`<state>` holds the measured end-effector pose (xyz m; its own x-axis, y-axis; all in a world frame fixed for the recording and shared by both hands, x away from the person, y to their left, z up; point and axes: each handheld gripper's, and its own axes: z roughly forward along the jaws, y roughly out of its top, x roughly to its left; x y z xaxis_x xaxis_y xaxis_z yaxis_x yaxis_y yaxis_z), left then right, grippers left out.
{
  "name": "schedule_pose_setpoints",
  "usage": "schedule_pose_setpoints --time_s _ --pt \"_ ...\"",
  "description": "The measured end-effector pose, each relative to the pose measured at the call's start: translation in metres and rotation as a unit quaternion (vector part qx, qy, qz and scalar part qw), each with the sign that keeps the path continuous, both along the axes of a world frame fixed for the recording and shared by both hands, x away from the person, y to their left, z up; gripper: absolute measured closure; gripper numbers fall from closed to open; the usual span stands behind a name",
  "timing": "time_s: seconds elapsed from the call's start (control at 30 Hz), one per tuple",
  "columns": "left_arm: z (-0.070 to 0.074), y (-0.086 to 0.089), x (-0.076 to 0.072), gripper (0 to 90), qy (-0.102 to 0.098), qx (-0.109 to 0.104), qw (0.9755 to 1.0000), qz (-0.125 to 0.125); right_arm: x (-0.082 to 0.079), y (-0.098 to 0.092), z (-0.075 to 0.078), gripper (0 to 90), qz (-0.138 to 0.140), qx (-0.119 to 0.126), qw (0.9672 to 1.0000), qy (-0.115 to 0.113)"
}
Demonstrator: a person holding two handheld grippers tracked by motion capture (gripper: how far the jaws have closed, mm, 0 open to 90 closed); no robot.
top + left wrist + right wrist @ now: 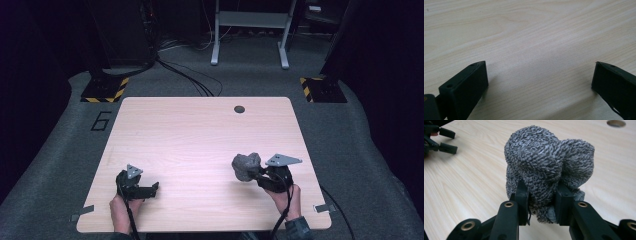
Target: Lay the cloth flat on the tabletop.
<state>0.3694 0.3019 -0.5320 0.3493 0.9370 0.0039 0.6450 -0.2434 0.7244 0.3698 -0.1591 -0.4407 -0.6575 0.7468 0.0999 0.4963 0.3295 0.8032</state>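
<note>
The cloth [549, 167], a bunched grey knitted wad, sits clamped in my right gripper [541, 202], whose jaws pinch its lower part while the bulk bulges up and forward beyond the tips. In the high view the cloth [246, 165] lies toward the near right of the tabletop [200, 130], pointing inward and to the left from my right hand [285, 195]. Whether it rests on the wood or hangs just clear of it I cannot tell. It has no clear long axis, being balled up.

My left gripper [136, 186] is well apart, at the near left, its jaws spread wide with nothing between them but bare wood. So the right hand alone has the cloth, and the left would have to cross toward the right to reach it.

Between the two grippers the tabletop is open, as is the whole far half up to the small round hole [239, 109]. The right edge and near edge are closest to the cloth; I judge spreading it would go best leftward and away.
</note>
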Motion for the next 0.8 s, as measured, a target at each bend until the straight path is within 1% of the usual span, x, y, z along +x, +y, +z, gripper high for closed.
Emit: schedule_pose_setpoints --time_s 0.07,0.13,0.17,0.2,0.23,0.27,0.3,0.33,0.37,0.4,0.43,0.47,0.5,0.53,0.57,0.6,0.63,0.67,0.7,0.73,0.77,0.8 --pt "0.0 0.0 0.0 0.5 0.0 0.0 1.0 0.0 0.005 0.011 0.006 69.2 0.01 -0.003 0.9999 -0.008" --pt "0.0 0.0 0.0 0.5 0.0 0.0 1.0 0.0 0.008 0.024 0.01 69.1 0.018 -0.014 0.9997 -0.011" --pt "0.0 0.0 0.0 0.5 0.0 0.0 1.0 0.0 0.01 0.03 0.011 69.0 0.025 -0.019 0.9995 -0.011" --pt "0.0 0.0 0.0 0.5 0.0 0.0 1.0 0.0 0.01 0.03 0.011 69.0 0.025 -0.019 0.9995 -0.011" --pt "0.0 0.0 0.0 0.5 0.0 0.0 1.0 0.0 0.014 0.044 0.01 68.7 0.032 -0.023 0.9991 -0.011" --pt "0.0 0.0 0.0 0.5 0.0 0.0 1.0 0.0 0.014 0.044 0.01 68.7 0.032 -0.023 0.9991 -0.011" --pt "0.0 0.0 0.0 0.5 0.001 0.002 1.0 -0.001 0.019 0.057 0.009 68.3 0.04 -0.029 0.9987 -0.009" --pt "0.0 0.0 0.0 0.5 0.001 0.002 1.0 -0.001 0.019 0.057 0.009 68.3 0.04 -0.029 0.9987 -0.009" --pt "0.001 0.001 0.0 0.5 0.003 0.003 1.0 -0.003 0.023 0.069 0.007 67.9 0.046 -0.03 0.9985 -0.007" --pt "0.001 0.001 0.0 0.5 0.003 0.003 1.0 -0.003 0.023 0.069 0.007 67.9 0.046 -0.03 0.9985 -0.007" --pt "0.001 0.001 0.0 0.5 0.004 0.004 1.0 -0.002 0.028 0.08 0.003 67.4 0.054 -0.035 0.9979 -0.002" --pt "0.001 0.001 0.0 0.5 0.004 0.004 1.0 -0.002 0.028 0.08 0.003 67.4 0.054 -0.035 0.9979 -0.002" --pt "0.001 0.001 0.0 0.4 0.004 0.004 1.0 -0.002 0.032 0.092 -0.004 66.9 0.061 -0.046 0.9971 0.006" --pt "0.0 0.001 0.0 0.5 0.003 0.004 1.0 -0.003 0.035 0.098 -0.01 65.5 0.064 -0.048 0.9967 0.012" --pt "0.0 0.001 0.0 0.5 0.002 0.004 1.0 -0.003 0.038 0.103 -0.017 63.2 0.069 -0.051 0.996 0.024" --pt "0.0 0.001 0.0 0.5 0.002 0.004 1.0 -0.003 0.041 0.108 -0.023 60.6 0.073 -0.056 0.9953 0.03" --pt "0.001 0.001 0.0 0.5 0.004 0.005 1.0 -0.004 0.042 0.112 -0.028 56.4 0.072 -0.063 0.9948 0.035" --pt "0.0 0.0 0.0 0.5 0.001 0.001 1.0 -0.001 0.042 0.112 -0.028 56.4 0.072 -0.063 0.9948 0.035" --pt "0.0 0.0 0.0 0.5 0.0 0.0 1.0 0.0 0.042 0.115 -0.031 50.1 0.072 -0.066 0.9946 0.037" --pt "0.0 0.0 0.0 0.5 0.0 0.001 1.0 0.0 0.041 0.116 -0.031 40.4 0.07 -0.064 0.9947 0.04" --pt "0.0 0.0 0.0 0.5 0.0 0.001 1.0 0.0 0.04 0.115 -0.029 35.9 0.071 -0.059 0.9951 0.036" --pt "0.0 0.0 0.0 0.5 0.0 0.001 1.0 -0.001 0.039 0.114 -0.026 32.4 0.073 -0.06 0.9949 0.036"
